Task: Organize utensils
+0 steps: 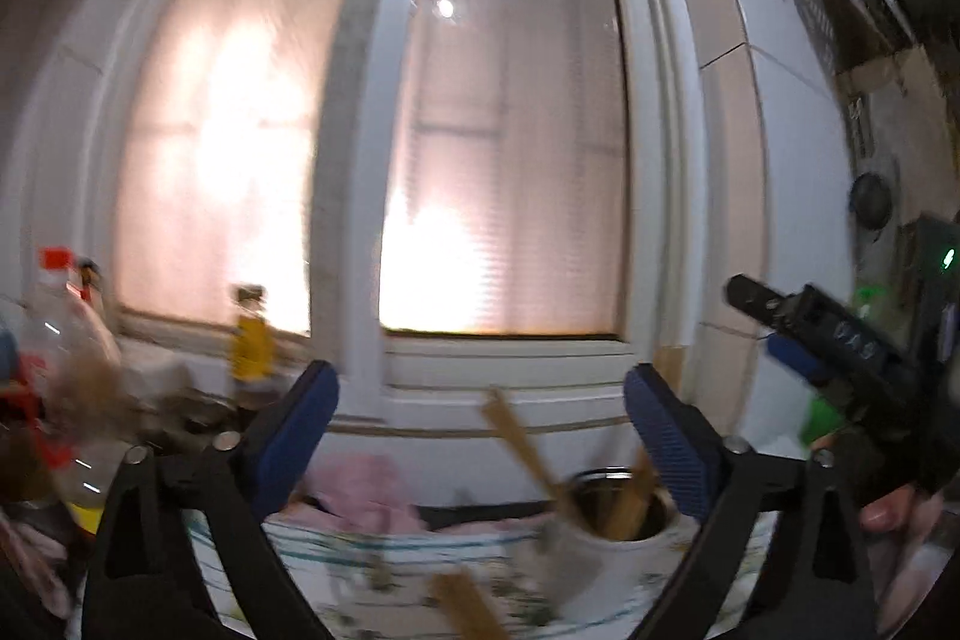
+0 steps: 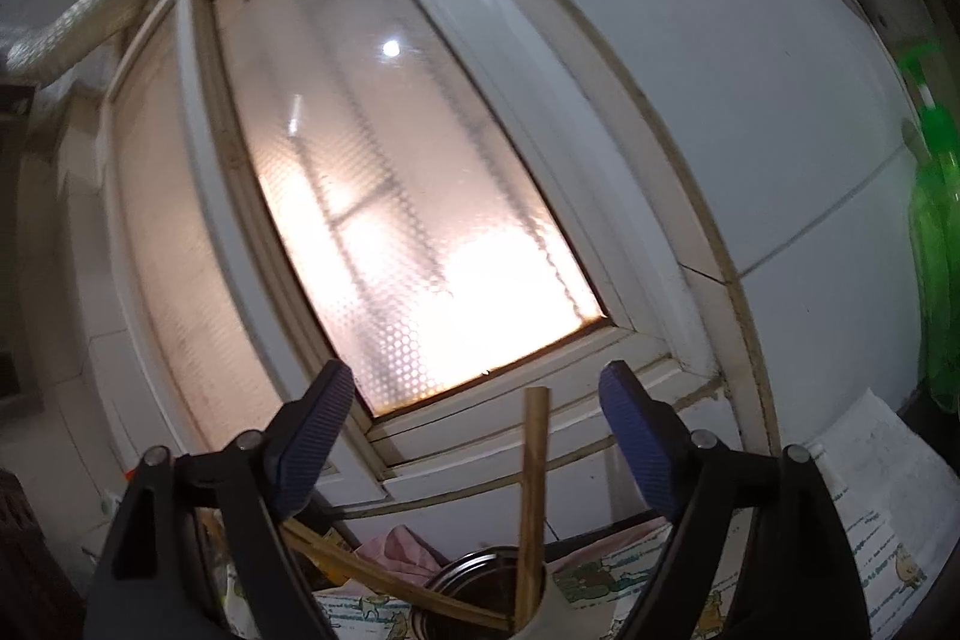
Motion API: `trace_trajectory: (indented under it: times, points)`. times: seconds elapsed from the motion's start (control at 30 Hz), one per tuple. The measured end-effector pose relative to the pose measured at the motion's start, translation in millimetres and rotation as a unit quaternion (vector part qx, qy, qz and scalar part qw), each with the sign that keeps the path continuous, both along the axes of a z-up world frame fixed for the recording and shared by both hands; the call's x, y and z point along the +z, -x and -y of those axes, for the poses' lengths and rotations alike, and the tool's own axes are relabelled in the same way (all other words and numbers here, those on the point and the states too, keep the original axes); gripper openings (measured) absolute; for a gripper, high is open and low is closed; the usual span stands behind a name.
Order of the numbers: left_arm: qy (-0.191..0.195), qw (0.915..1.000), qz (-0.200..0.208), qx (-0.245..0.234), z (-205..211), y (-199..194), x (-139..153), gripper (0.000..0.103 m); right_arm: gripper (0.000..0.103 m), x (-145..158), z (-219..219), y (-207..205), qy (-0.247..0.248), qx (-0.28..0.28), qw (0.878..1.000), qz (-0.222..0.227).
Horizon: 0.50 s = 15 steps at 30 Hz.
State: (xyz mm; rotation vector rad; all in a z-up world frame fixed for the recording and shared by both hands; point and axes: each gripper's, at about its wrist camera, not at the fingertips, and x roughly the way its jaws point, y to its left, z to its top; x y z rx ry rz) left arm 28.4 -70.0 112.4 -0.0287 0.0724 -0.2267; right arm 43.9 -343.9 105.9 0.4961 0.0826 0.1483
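A white utensil holder with a metal liner (image 1: 618,526) stands on a patterned cloth (image 1: 360,568) below a frosted window. Wooden utensils (image 1: 528,454) stick out of it. My left gripper (image 1: 480,436) is open and empty, above and behind the holder. Another wooden utensil (image 1: 465,604) lies blurred on the cloth. In the right wrist view the holder (image 2: 480,586) sits low between the fingers; one wooden handle (image 2: 533,496) stands upright in it and another (image 2: 384,574) leans left. My right gripper (image 2: 474,430) is open and empty above it. It also shows in the left wrist view (image 1: 780,322).
A clear bottle with a red cap (image 1: 60,340) and a yellow bottle (image 1: 252,340) stand at the left by the window sill. A pink cloth (image 1: 366,490) lies behind the holder. A green spray bottle (image 2: 936,232) stands at the right by the tiled wall.
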Motion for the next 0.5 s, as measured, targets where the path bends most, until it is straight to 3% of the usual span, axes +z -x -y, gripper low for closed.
trace_trajectory:
  times: [0.07,0.3,0.5]
  points:
    - [-0.006,0.9996,0.002,0.029,-12,-2,-8,0.102,0.086,1,-7,-1,0.01,0.002,1.0,-0.002]
    - [0.023,0.9955,-0.059,0.07,-45,-33,-35,0.103,0.1,-3,-23,-1,0.023,0.013,1.0,-0.003]
    - [0.028,0.9834,-0.164,0.072,-47,-66,-59,0.103,0.103,-11,-25,-7,0.01,0.006,1.0,-0.016]
